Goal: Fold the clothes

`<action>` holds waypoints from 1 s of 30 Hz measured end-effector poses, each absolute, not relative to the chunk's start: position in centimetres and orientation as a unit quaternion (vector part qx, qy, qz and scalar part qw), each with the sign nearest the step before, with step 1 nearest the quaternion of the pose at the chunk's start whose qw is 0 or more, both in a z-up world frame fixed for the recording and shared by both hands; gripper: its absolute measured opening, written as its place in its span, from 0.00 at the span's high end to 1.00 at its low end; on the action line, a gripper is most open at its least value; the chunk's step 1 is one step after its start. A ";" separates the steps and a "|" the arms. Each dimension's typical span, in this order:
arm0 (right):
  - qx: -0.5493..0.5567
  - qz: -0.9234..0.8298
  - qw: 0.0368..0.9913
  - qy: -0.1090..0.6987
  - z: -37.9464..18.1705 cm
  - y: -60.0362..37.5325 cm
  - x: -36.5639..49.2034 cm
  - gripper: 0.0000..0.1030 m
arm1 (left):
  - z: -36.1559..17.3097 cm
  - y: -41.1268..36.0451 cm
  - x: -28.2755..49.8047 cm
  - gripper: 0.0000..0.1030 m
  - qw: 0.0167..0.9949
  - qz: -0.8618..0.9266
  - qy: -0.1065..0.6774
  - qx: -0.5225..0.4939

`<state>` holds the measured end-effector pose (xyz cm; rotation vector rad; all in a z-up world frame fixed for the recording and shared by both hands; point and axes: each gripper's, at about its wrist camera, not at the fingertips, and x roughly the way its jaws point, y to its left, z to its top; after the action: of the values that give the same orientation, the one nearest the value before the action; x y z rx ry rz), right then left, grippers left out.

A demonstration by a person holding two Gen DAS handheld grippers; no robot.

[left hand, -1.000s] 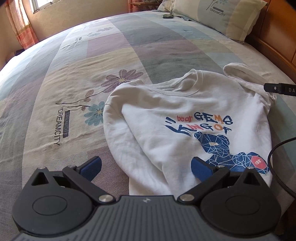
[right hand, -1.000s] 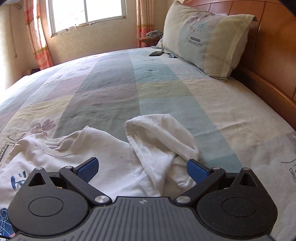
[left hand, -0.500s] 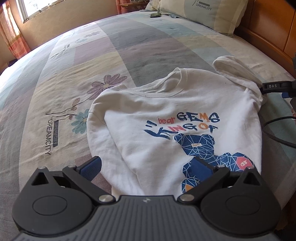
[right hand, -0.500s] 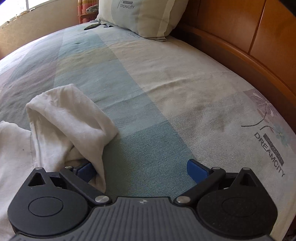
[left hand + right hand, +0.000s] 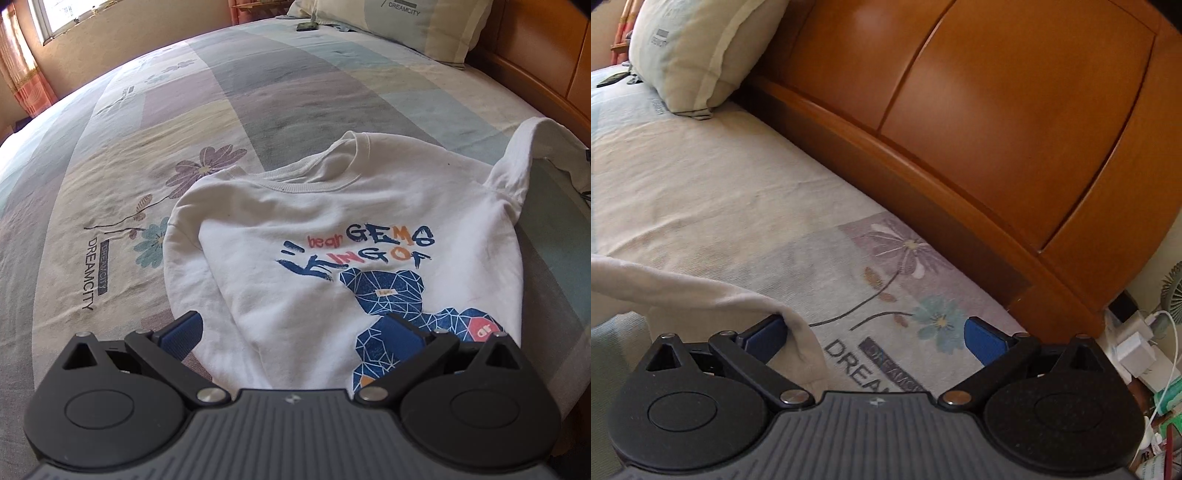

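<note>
White sweatshirt (image 5: 332,236) lying front-up and mostly flat on the bed, ribbed crew neck at the far end, hem toward the near edge. Chest print says "bear GEMS KING OF" in navy, orange and red, with a blue geometric bear under it. Left sleeve is tucked in along the body. Right sleeve (image 5: 524,155) is lifted up off the bed, stretched out to the right.

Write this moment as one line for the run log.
task: fold clothes | sweatshirt: flat on bed, print up | sleeve: draped over open right gripper | left gripper: open above hem
</note>
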<state>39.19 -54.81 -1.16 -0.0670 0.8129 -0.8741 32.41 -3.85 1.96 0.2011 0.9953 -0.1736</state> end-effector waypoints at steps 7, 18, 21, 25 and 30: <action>0.004 -0.446 0.814 0.372 -0.2 -57.8 36.9 0.00 | 1.8 -4.1 32.7 0.01 0.870 -0.084 0.477 0.095; 0.053 -0.127 0.898 0.418 -0.3 -45.5 37.2 0.00 | 2.1 -4.0 32.9 0.01 0.872 -0.087 0.474 0.085; 0.048 -0.049 0.910 0.409 0.5 -41.1 37.6 0.00 | 2.3 -3.2 32.7 0.01 0.875 -0.084 0.471 0.073; 0.038 0.048 0.911 0.409 1.3 -34.9 37.9 0.00 | 2.4 -0.8 32.1 0.01 0.879 -0.061 0.470 0.056; 0.004 0.138 0.895 0.424 1.4 -27.5 37.1 0.00 | 2.5 3.0 31.1 0.01 0.883 -0.022 0.467 0.033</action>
<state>37.09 -27.50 1.41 0.0092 0.8792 0.2857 31.11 3.00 2.45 0.0684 0.9726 -0.0466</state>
